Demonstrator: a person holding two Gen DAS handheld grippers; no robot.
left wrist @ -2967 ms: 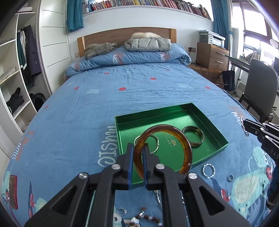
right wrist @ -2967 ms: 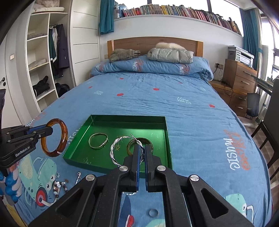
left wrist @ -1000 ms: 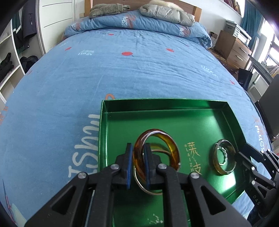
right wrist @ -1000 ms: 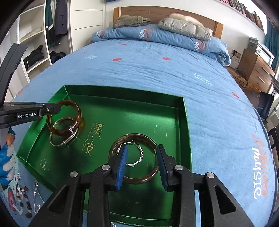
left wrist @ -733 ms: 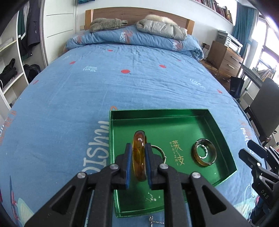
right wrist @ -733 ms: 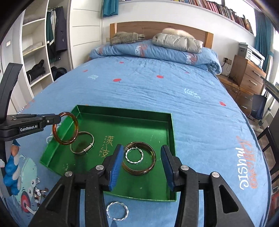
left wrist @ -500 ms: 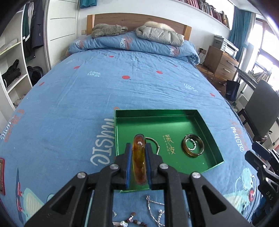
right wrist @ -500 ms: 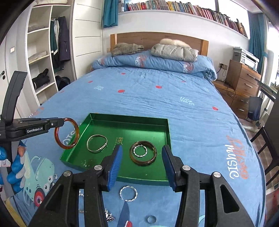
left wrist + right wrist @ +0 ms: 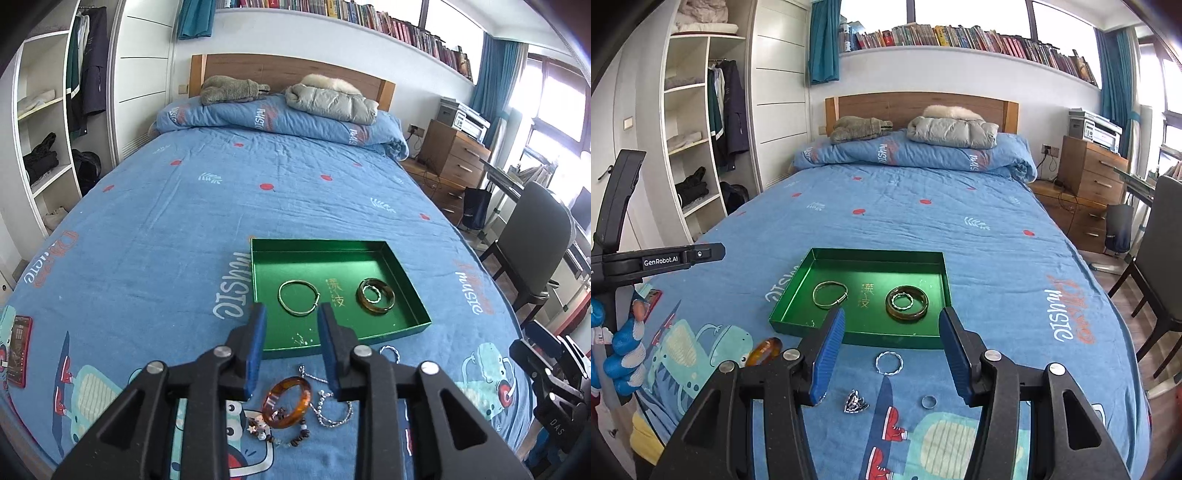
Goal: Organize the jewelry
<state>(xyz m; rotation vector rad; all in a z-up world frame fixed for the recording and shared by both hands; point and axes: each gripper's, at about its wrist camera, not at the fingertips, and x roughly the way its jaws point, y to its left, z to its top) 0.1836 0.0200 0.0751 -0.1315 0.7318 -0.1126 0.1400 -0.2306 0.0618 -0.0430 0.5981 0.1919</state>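
We log the left gripper [image 9: 291,345]: jaws just opened, parted, empty. The right gripper [image 9: 892,349] likewise, wider. The amber bangle [image 9: 287,401] lies on the blue bedspread [image 9: 166,229], in front of the green tray [image 9: 369,245], which holds a gold bangle [image 9: 298,302] and a dark bangle [image 9: 375,301] ringing a small twisted ring [image 9: 902,300].

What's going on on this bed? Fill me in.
A person is sorting jewelry into a green tray using two handheld tools. The left tool and right tool both stand open and empty; their jaws have just been opening. The tray holds a thin metal bangle and a dark bangle with a twisted silver ring inside. An amber bangle, chains and rings lie on the bedspread outside it.
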